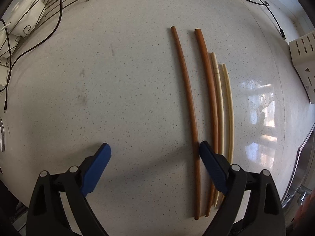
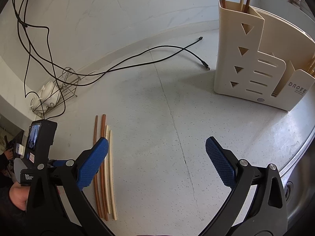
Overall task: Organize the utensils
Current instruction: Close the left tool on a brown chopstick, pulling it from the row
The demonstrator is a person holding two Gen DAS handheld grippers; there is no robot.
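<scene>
Both tools gape wide: left tool (image 1: 154,153) over four chopsticks (image 1: 211,106) on the speckled worktop (image 1: 118,78), right tool (image 2: 156,147) near the cream holder (image 2: 239,59).

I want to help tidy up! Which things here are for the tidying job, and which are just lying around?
For the job:
brown chopsticks
cream chopsticks
cream utensil holder, already holding some sticks
left gripper and right gripper, both open

Just lying around:
black cables
wire rack with white dishes
sink
</scene>
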